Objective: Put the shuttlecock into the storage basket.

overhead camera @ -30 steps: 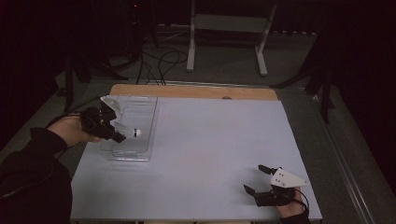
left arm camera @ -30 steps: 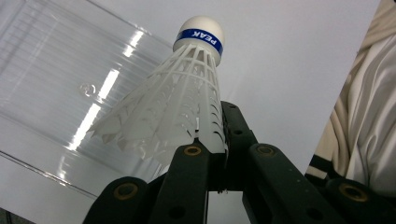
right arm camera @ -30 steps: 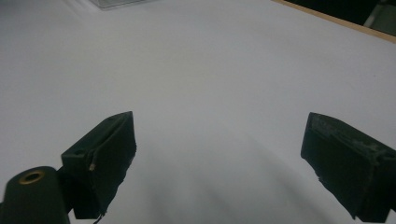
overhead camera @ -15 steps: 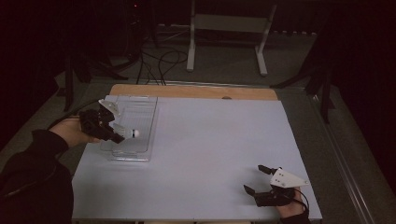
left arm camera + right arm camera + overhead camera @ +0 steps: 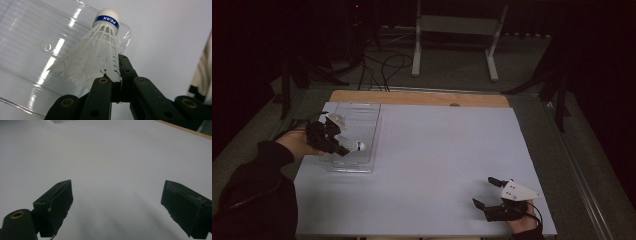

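Observation:
A white shuttlecock [image 5: 96, 53] with a blue band marked PEAK below its cork is pinched by its skirt in my left gripper [image 5: 113, 82], which is shut on it. In the high view the left gripper [image 5: 343, 150] holds the shuttlecock [image 5: 357, 146] just above a clear plastic tray [image 5: 362, 112] at the table's left, cork pointing right. My right gripper [image 5: 487, 192] rests at the table's near right corner, jaws wide open with nothing between them; its fingers [image 5: 58, 203] frame bare white table [image 5: 107, 160].
The white table top [image 5: 437, 150] has a wooden strip [image 5: 422, 98] along its far edge. Beyond it stand a white metal frame [image 5: 457, 30] and cables [image 5: 382, 62] on the dark floor.
My left gripper has sunk with the shuttlecock toward the clear tray. The right gripper has stayed put.

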`<control>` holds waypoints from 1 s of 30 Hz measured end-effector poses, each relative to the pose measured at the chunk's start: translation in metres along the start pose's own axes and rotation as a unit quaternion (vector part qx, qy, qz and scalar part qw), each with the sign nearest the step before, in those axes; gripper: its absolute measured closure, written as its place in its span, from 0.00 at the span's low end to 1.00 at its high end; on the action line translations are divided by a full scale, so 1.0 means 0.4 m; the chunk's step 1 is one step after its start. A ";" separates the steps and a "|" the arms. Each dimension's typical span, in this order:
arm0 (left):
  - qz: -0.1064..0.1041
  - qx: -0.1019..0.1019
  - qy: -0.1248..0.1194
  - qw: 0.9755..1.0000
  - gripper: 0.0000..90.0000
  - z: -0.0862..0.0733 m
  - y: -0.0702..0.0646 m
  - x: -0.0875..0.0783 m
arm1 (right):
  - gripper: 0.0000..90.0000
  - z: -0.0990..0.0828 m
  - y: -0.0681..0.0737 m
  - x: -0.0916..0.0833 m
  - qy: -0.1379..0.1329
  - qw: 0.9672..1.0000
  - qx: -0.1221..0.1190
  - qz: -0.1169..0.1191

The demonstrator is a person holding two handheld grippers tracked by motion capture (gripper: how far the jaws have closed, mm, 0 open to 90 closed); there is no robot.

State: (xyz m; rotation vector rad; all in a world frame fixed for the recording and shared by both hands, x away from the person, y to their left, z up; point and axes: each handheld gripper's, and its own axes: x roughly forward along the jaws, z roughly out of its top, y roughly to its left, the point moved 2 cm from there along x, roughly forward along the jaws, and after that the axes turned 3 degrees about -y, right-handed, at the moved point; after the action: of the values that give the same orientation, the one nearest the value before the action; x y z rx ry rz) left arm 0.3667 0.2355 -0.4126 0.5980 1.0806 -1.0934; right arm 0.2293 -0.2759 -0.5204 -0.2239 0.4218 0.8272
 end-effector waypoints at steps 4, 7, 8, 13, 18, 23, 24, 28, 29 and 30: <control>-0.002 0.014 -0.001 1.000 1.00 0.001 -0.001 0.012 | 0.11 0.000 0.000 -0.001 -0.001 1.000 -0.001 0.000; -0.004 0.015 0.003 1.000 1.00 0.002 -0.001 0.023 | 0.11 0.000 0.000 -0.001 -0.001 1.000 -0.002 0.001; -0.004 0.018 0.004 1.000 1.00 0.001 0.000 0.026 | 0.11 0.000 0.001 -0.001 -0.001 1.000 -0.002 0.001; 0.003 0.024 -0.005 1.000 0.99 0.000 0.001 0.037 | 0.11 0.000 0.000 -0.001 0.000 1.000 -0.001 0.000; -0.001 0.012 0.003 1.000 1.00 -0.007 0.009 0.056 | 0.11 0.000 0.000 -0.001 0.001 1.000 -0.003 0.000; -0.006 0.009 0.009 1.000 1.00 -0.012 0.014 0.072 | 0.11 -0.001 0.000 -0.001 0.002 1.000 0.000 0.000; -0.007 0.006 0.011 1.000 1.00 -0.013 0.015 0.074 | 0.11 -0.001 0.000 -0.001 0.002 1.000 0.000 0.000; -0.007 0.005 0.008 1.000 0.99 -0.012 0.017 0.081 | 0.11 0.000 0.001 -0.001 0.002 1.000 -0.001 0.001; -0.008 0.006 0.010 1.000 0.99 -0.012 0.017 0.083 | 0.11 -0.001 0.001 -0.001 0.003 1.000 0.000 0.001; -0.009 0.005 0.013 1.000 0.99 -0.012 0.017 0.086 | 0.11 -0.001 0.000 -0.001 0.004 1.000 -0.001 0.001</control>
State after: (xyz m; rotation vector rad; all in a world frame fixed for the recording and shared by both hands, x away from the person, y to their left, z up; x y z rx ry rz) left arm 0.3733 0.2282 -0.4465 0.6133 1.1047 -1.1093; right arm 0.2289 -0.2761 -0.5208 -0.2283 0.4293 0.8292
